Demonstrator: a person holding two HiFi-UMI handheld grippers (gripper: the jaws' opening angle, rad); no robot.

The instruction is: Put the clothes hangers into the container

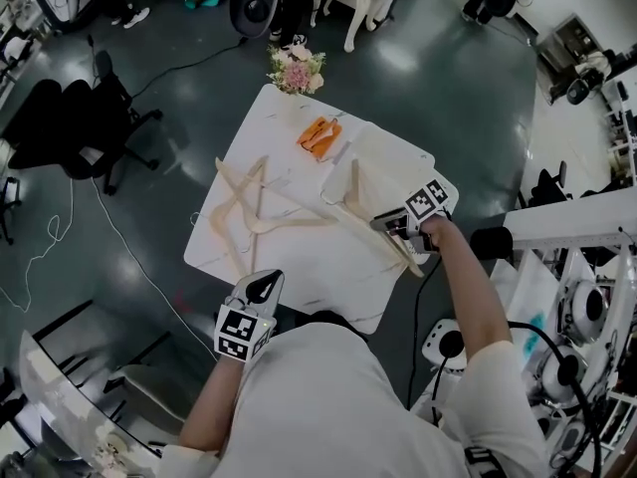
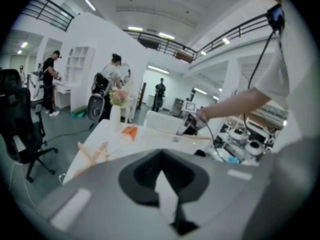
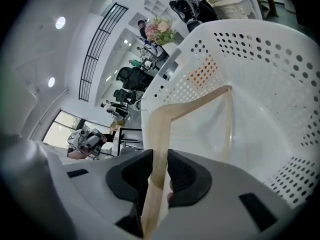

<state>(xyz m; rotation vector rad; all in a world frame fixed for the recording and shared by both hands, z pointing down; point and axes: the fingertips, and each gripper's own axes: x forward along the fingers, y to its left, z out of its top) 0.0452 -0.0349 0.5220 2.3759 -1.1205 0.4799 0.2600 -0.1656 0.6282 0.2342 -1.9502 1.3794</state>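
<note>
A loose pile of pale wooden hangers (image 1: 246, 210) lies on the left half of the white marble table (image 1: 309, 262); the same hangers (image 2: 95, 154) show in the left gripper view. At the table's right side stands a white perforated container (image 1: 396, 154). My right gripper (image 1: 396, 224) is shut on one arm of a wooden hanger (image 3: 195, 106), which hangs tilted inside the container (image 3: 260, 49). The wood runs straight between the two dark pads (image 3: 186, 176). My left gripper (image 1: 262, 289) hovers at the table's near edge, jaws together and empty.
An orange object (image 1: 318, 135) lies near the table's far edge, beside a vase of flowers (image 1: 296, 69). A black office chair (image 1: 75, 127) stands at the left, cables trail across the dark floor, and white equipment racks (image 1: 582, 297) crowd the right.
</note>
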